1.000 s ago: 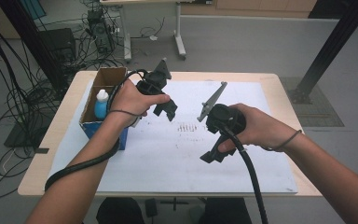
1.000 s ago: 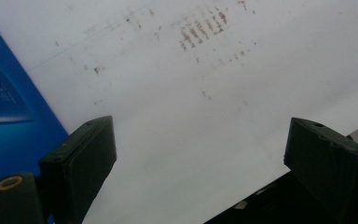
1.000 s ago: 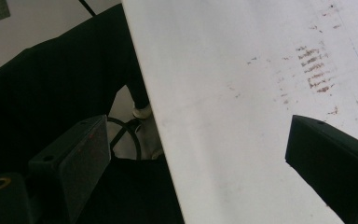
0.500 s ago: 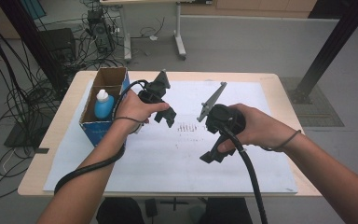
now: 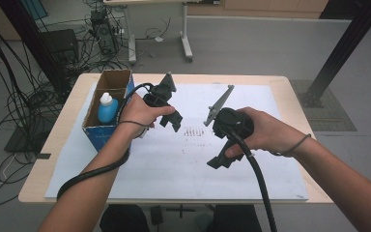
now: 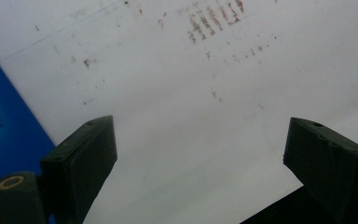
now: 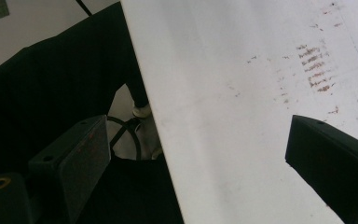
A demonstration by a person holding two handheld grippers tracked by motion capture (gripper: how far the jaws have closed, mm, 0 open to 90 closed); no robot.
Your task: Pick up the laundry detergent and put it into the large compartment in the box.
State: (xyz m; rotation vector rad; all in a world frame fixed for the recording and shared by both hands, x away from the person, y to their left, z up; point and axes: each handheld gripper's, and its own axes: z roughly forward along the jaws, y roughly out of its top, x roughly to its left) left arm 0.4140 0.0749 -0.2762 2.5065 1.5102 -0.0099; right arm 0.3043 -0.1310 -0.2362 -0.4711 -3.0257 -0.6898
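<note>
My left gripper [image 5: 172, 120] hovers over the white sheet [image 5: 174, 159], just right of a cardboard box [image 5: 107, 131]. In the left gripper view its fingers [image 6: 81, 156] stand wide apart, so the left gripper [image 6: 200, 128] is open and holds nothing, with the box's blue side [image 6: 4, 135] at the left. My right gripper [image 5: 221, 160] is held over the sheet's middle, pointing back toward the near edge. In its own view the right gripper [image 7: 198, 123] is open and bare above the sheet's edge [image 7: 158, 116].
A blue bottle with a white cap [image 5: 107, 108] stands in the box. Brown smudge marks [image 5: 192, 131] dot the sheet between the grippers. Wooden table edge [image 5: 34, 191] borders the sheet. Cables and desk legs lie on the floor beyond.
The left hand has shifted slightly toward me and down, with its gripper still beside the box. The right gripper has hardly moved.
</note>
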